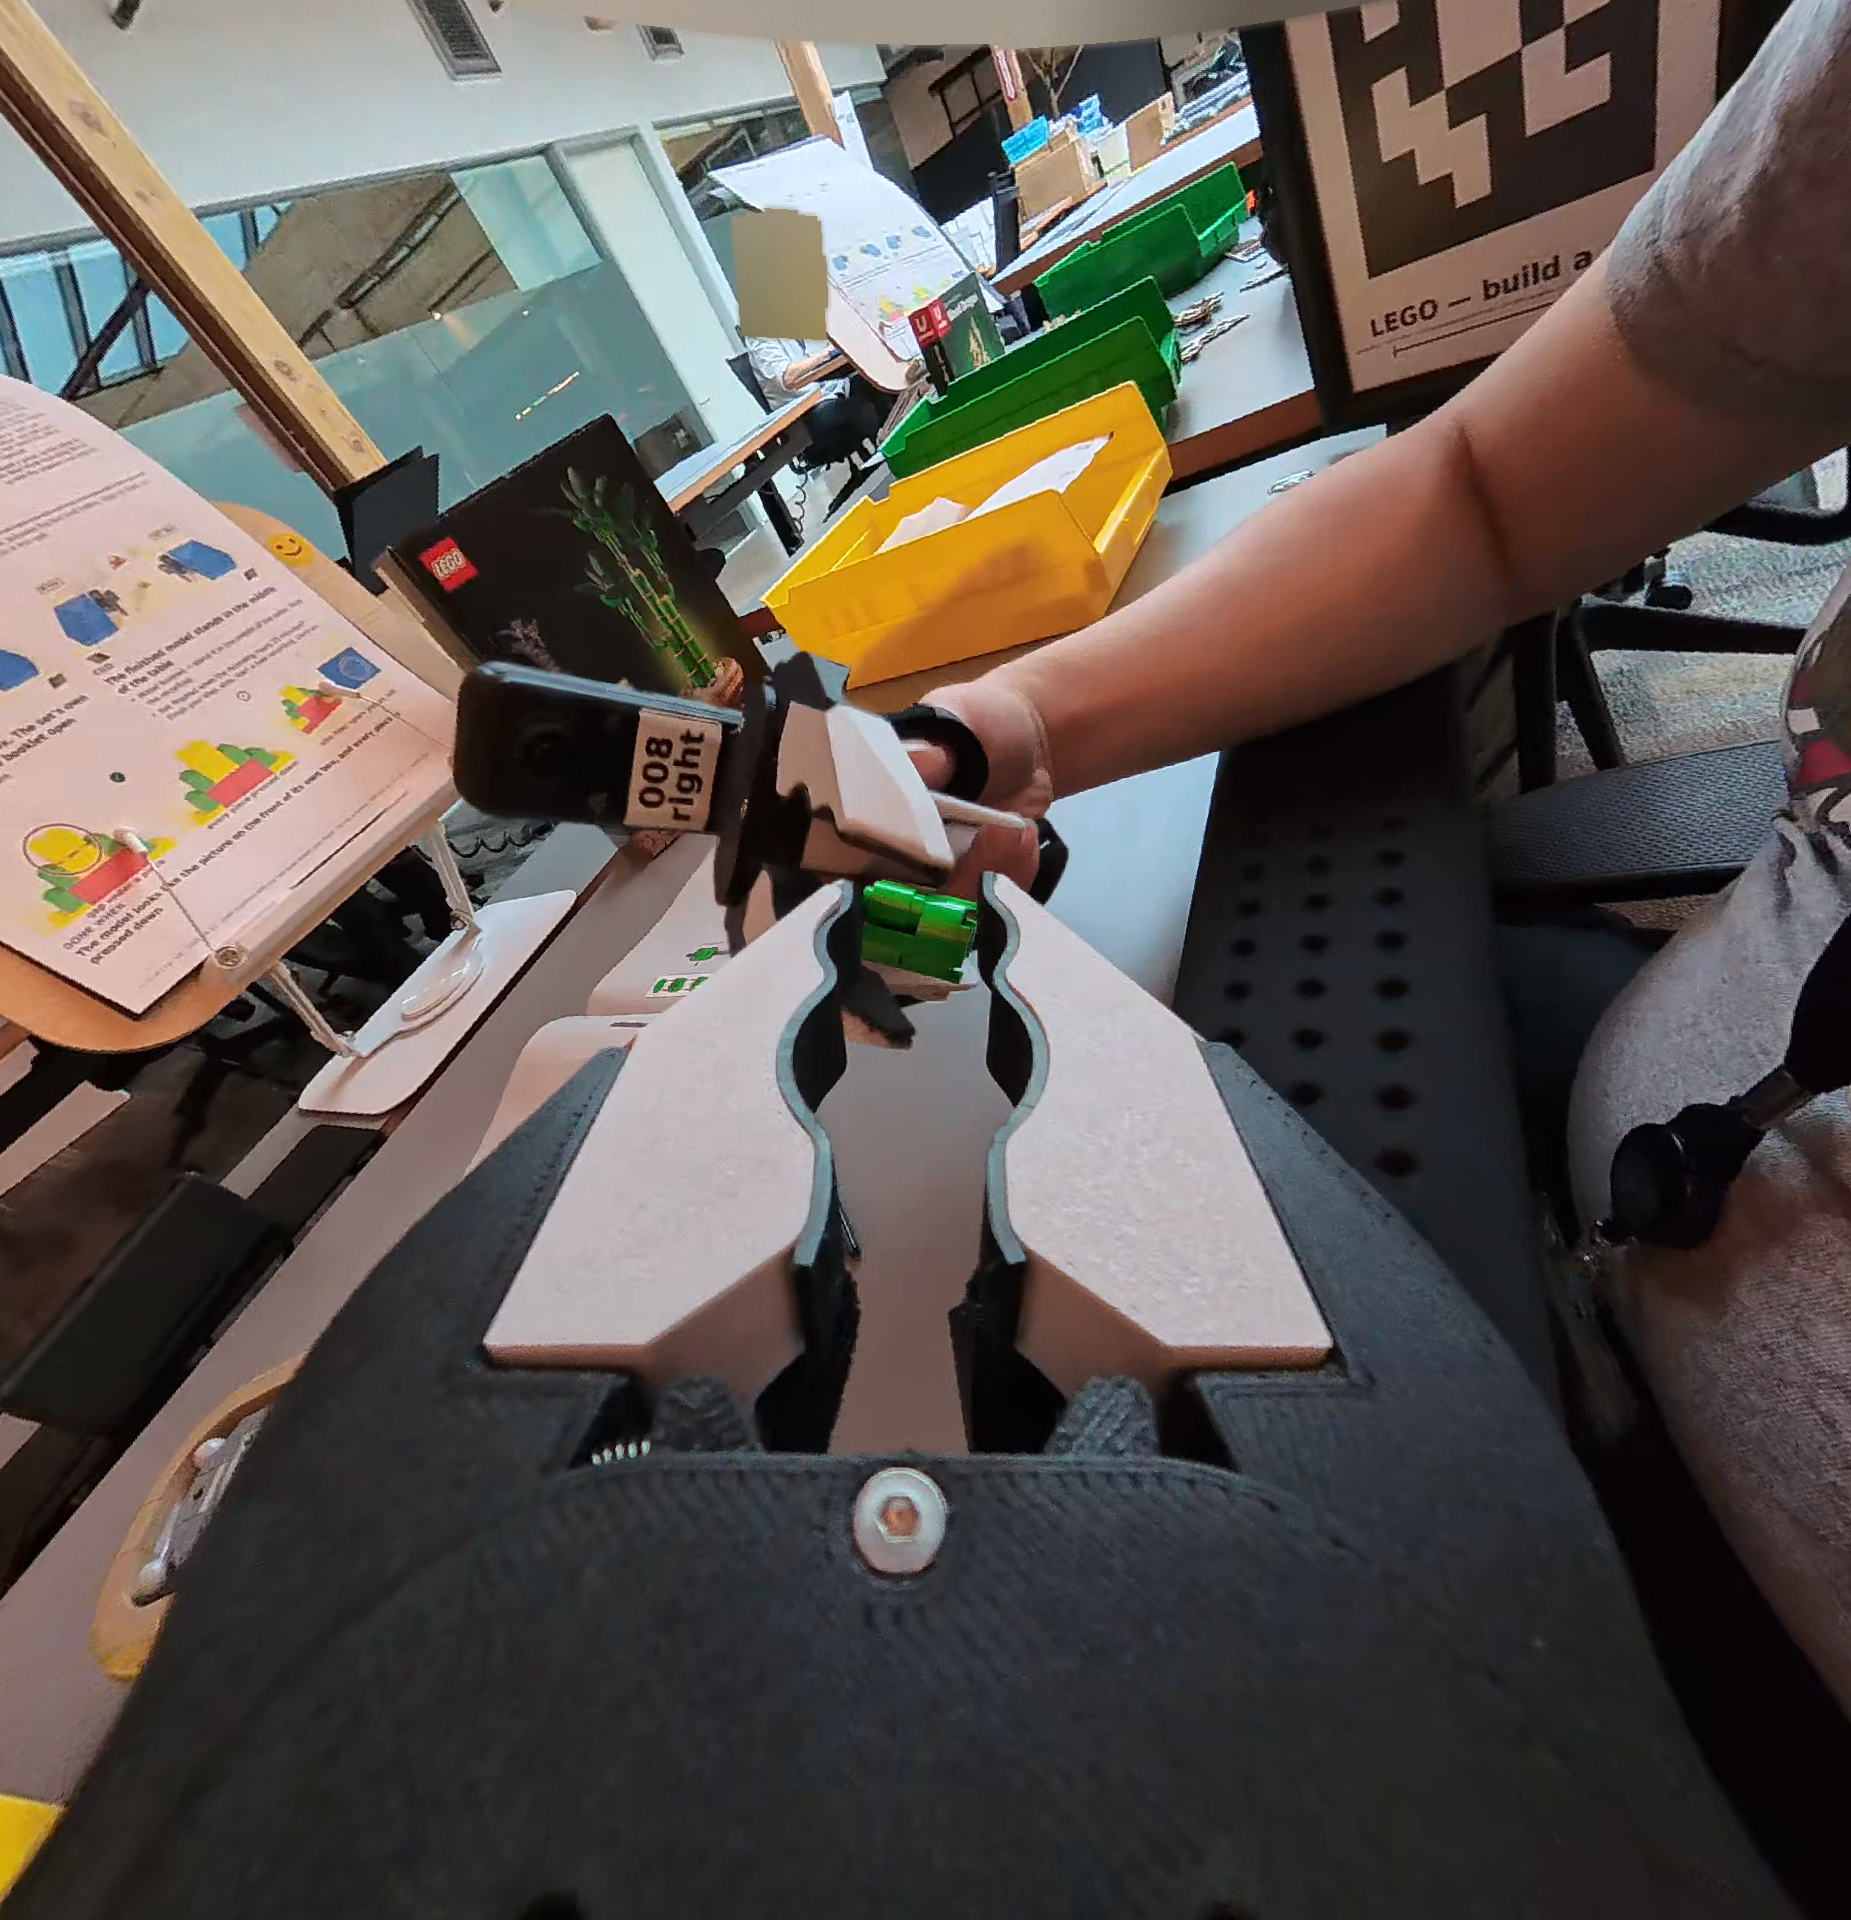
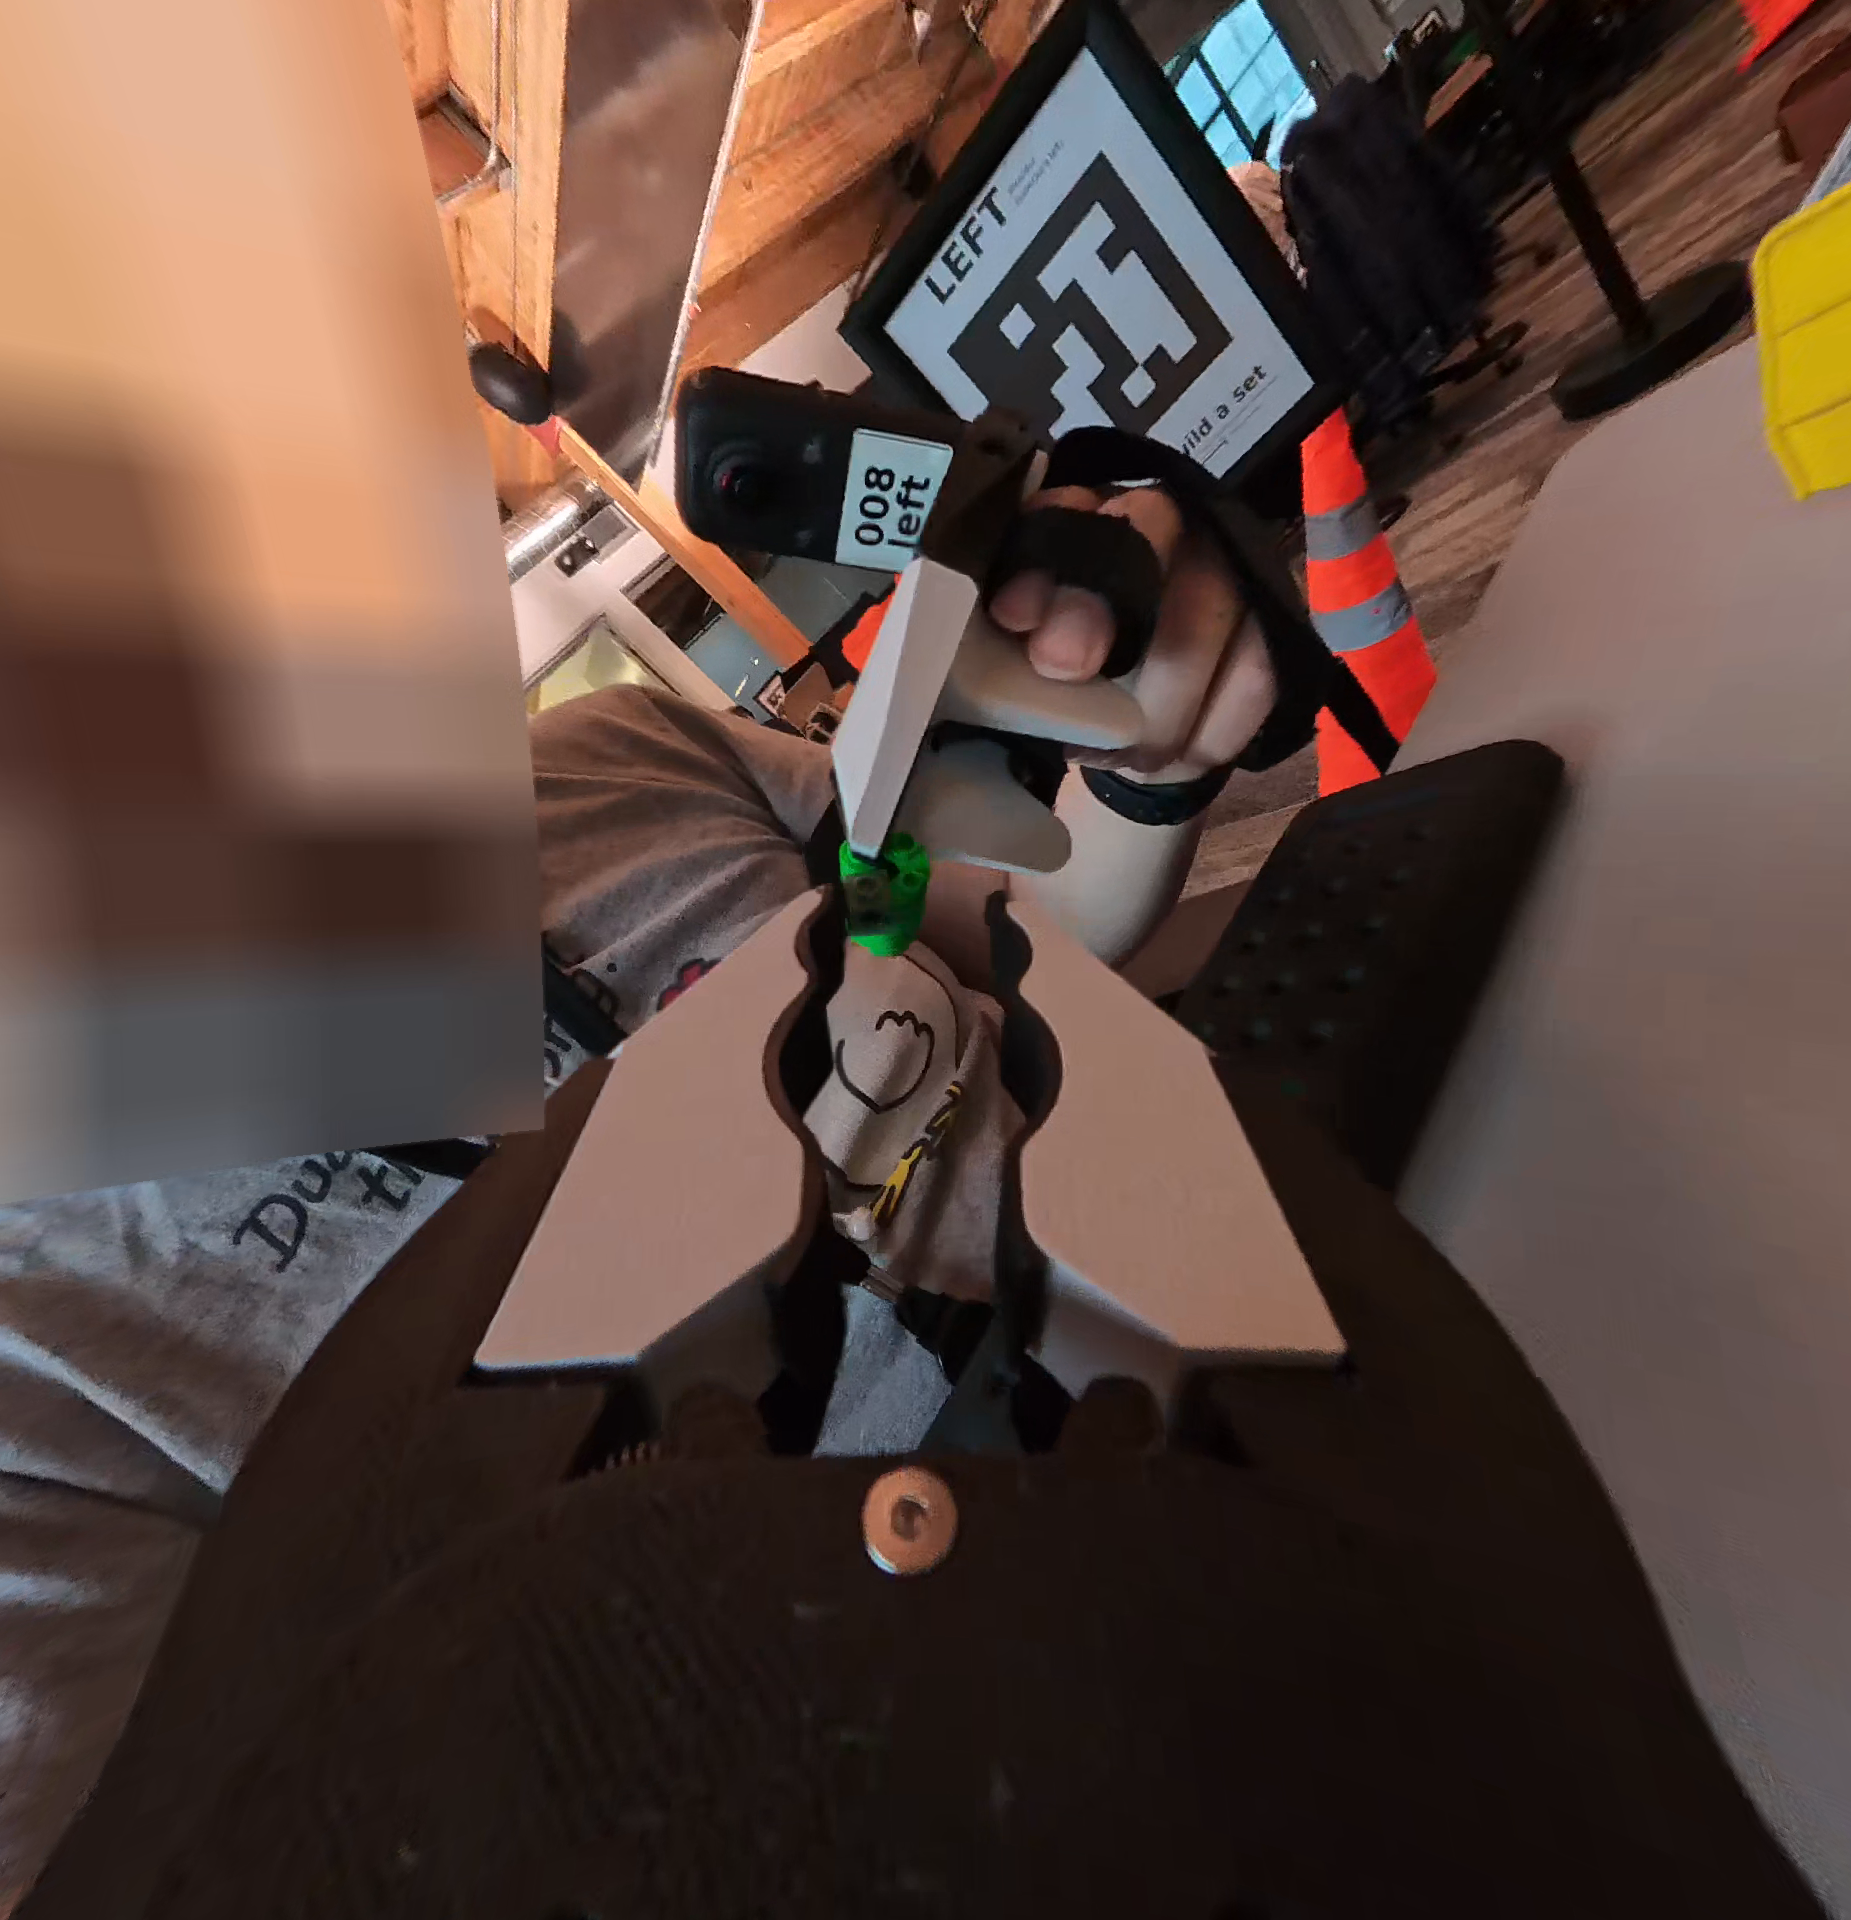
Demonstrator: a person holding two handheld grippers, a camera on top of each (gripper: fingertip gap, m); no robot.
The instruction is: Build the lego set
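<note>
A small stack of green lego pieces (image 1: 919,933) sits between the fingertips of my left gripper (image 1: 916,899), which is shut on it and holds it in the air. My right gripper (image 1: 900,842) comes down onto the stack from above, its fingers tilted. In the right wrist view the green stack (image 2: 879,899) lies by the left fingertip of my right gripper (image 2: 908,906). Its jaws stand apart, with a gap on the right side of the stack. The left gripper (image 2: 900,852) meets the stack from above. A hand holds each gripper.
An open instruction booklet (image 1: 173,748) stands on a stand at left, with a black lego box (image 1: 578,571) behind it. A yellow bin (image 1: 983,561) and green bins (image 1: 1087,364) sit on the table. A black perforated chair (image 1: 1336,987) is below. An orange cone (image 2: 1357,582) stands behind. The grippers are tip to tip, or close to it.
</note>
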